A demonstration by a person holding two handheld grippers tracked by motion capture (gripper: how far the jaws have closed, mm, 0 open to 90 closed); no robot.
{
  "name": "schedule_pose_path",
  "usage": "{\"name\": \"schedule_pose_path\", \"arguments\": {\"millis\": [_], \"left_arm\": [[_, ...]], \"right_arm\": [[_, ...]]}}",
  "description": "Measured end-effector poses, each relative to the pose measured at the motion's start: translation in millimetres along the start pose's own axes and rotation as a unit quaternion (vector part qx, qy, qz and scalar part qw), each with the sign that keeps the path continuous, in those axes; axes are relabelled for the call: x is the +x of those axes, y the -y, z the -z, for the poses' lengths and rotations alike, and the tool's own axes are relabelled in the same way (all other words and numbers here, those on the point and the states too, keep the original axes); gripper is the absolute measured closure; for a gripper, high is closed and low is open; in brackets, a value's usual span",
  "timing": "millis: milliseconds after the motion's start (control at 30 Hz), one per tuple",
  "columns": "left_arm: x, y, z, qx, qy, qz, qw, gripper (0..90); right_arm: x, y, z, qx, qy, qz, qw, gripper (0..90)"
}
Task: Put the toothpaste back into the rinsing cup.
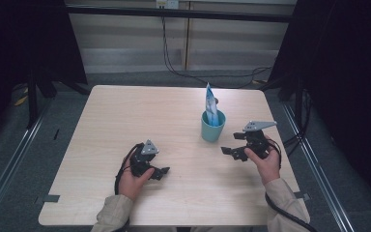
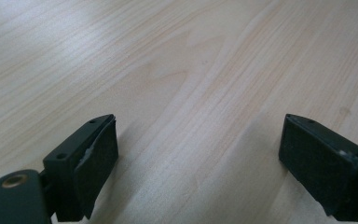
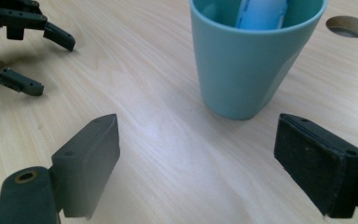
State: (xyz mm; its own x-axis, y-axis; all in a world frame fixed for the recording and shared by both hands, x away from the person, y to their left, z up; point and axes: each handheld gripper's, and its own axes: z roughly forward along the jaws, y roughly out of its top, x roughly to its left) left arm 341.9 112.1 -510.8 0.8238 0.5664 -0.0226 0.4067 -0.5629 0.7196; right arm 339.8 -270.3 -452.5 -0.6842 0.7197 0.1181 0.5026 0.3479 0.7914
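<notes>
- A teal plastic cup (image 1: 213, 126) stands upright on the pale wood-grain desk (image 1: 125, 116), right of the middle and nearer the far edge than the near one. A blue-and-white soft packet (image 1: 210, 107) stands in it and sticks well above the rim.
- The right gripper (image 1: 233, 151) hovers just right of the cup, toward the desk's right edge. Its black fingers (image 3: 91, 161) are spread wide with nothing between them. In the right gripper view the cup sits just ahead, a little to the right of the gap.
- The left gripper (image 1: 161, 172) rests low over the near-left part of the desk, well apart from the cup. Its fingers (image 2: 89, 163) are also wide apart and empty, with bare wood beneath.
- Judged step: an approach, with nothing grasped yet. The right gripper seems the one lined up to act on the cup or packet.
- The next move probably calls for bringing the right fingers forward to straddle the cup wall, or rising to the packet's exposed top, and then closing gently.
- A round hole (image 3: 348, 26) in the desk lies beyond the cup.
</notes>
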Motion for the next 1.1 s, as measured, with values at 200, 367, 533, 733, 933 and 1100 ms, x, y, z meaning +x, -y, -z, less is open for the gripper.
{"name": "schedule_pose_path", "arguments": {"millis": [200,367,533,733,933,1100], "left_arm": [[-0.1,0.0,0.0,0.0,0.0,0.0,1.0,11.5],[-0.1,0.0,0.0,0.0,0.0,0.0,1.0,11.4],[-0.1,0.0,0.0,0.0,0.0,0.0,1.0,11.5],[-0.2,0.0,-0.1,0.0,0.0,0.001,1.0,11.5],[-0.2,0.0,0.0,0.0,0.001,0.0,1.0,11.5],[-0.1,0.0,-0.1,0.0,0.001,-0.001,1.0,11.5]], "right_arm": [[7.4,8.4,-6.1,0.017,-0.005,0.01,0.9998,13.9],[12.1,14.2,-10.7,0.028,-0.003,0.019,0.9994,13.9],[17.3,19.2,-14.5,0.038,-0.005,0.025,0.999,13.9],[23.3,27.7,-23.3,0.049,-0.009,0.029,0.9983,13.9],[26.8,35.5,-31.8,0.056,-0.012,0.027,0.998,13.9],[29.7,39.8,-37.2,0.069,-0.011,0.033,0.997,13.9]]}}
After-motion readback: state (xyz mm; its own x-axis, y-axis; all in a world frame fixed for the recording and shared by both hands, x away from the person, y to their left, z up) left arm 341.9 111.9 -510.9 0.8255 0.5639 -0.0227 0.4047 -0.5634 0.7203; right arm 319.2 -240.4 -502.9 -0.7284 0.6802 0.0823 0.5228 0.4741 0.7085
